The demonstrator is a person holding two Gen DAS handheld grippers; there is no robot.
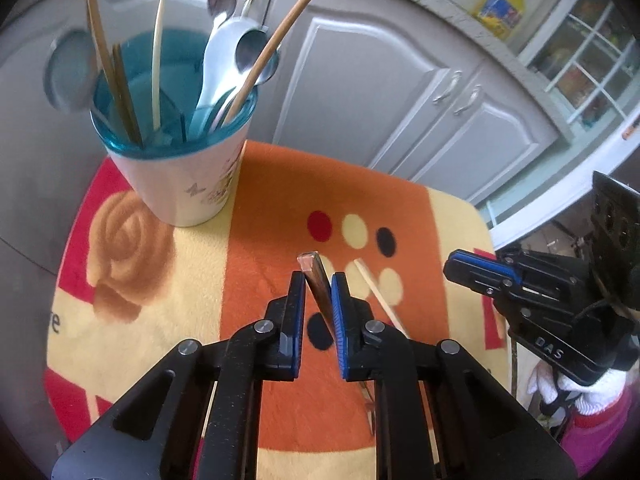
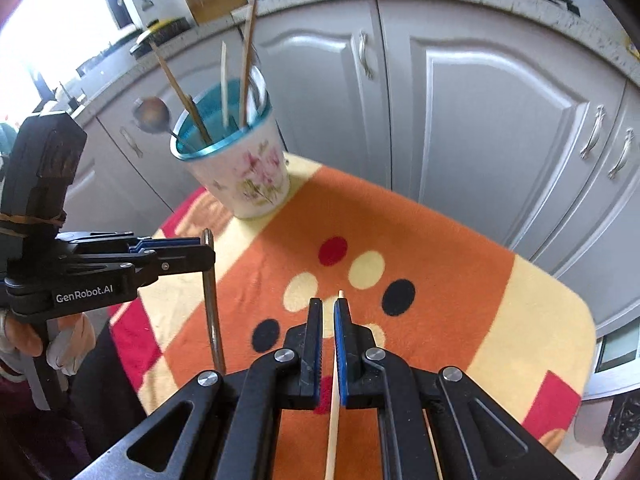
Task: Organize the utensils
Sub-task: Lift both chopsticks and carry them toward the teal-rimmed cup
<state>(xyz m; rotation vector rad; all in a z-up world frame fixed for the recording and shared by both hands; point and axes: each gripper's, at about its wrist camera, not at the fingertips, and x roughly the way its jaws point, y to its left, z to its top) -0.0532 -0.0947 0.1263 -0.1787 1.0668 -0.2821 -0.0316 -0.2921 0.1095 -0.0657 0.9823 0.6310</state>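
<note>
Metal utensil handle (image 1: pixel 316 280) clamped between the narrow jaws of the left gripper (image 1: pixel 318 278), raised above the orange patterned cloth (image 1: pixel 264 208). Pale chopstick (image 2: pixel 335 380) pinched likewise in the right gripper (image 2: pixel 329 304), tip pointing to 12 o'clock. Stood at 11 o'clock on the cloth: floral cup (image 2: pixel 244 176) with teal lining, filled with spoons (image 1: pixel 224 60) and chopsticks (image 1: pixel 158 52). Grey cabinet doors (image 2: pixel 480 112) behind.

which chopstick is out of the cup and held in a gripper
The pale chopstick clamped in the right gripper, held over the cloth. The other chopsticks all stand upright in the cup.
</note>
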